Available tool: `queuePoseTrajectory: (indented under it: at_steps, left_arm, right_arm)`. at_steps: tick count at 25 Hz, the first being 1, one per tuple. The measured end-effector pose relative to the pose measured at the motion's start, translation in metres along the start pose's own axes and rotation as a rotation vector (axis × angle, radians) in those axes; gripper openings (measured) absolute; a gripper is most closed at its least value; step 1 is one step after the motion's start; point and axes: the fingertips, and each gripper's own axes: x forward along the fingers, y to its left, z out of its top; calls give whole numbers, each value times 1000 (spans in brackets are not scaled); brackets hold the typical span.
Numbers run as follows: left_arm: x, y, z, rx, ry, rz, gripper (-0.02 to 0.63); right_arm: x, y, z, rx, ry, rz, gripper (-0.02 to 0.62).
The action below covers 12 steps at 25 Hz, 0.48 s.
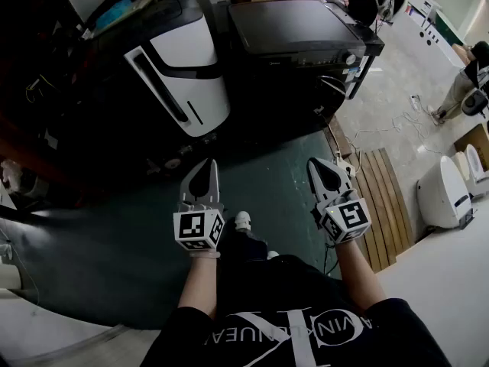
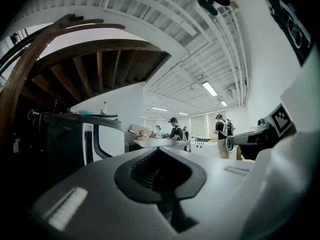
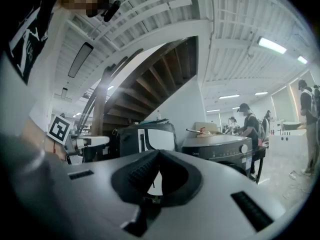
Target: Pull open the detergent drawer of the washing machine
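The washing machine (image 1: 302,25), a dark boxy body with a round knob on its front strip, is seen at twelve o'clock in the head view. Its detergent drawer is lost in shadow. At six o'clock, well apart from it, the left gripper (image 1: 204,167) and right gripper (image 1: 319,167) are held level, both clenched on nothing. A glossy white-and-black appliance (image 1: 183,67) is set at ten o'clock.

Washing machine (image 1: 302,29) right of second appliance (image 1: 179,67), pallet (image 1: 386,205) nearer, rightward.
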Motion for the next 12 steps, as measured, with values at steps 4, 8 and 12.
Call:
queuePoseTrajectory:
  at_steps: [4, 8, 12]
  left_arm:
    - [0, -1, 1, 0, 0, -2, 9]
    - [-2, 0, -1, -3, 4, 2, 9]
    - [-2, 1, -2, -7, 7, 4, 9]
  right_arm:
    - [1, -1, 2, -2, -10, 1, 11]
    - [1, 1, 1, -3, -7, 4, 11]
    - [2, 2, 1, -5, -6, 3, 11]
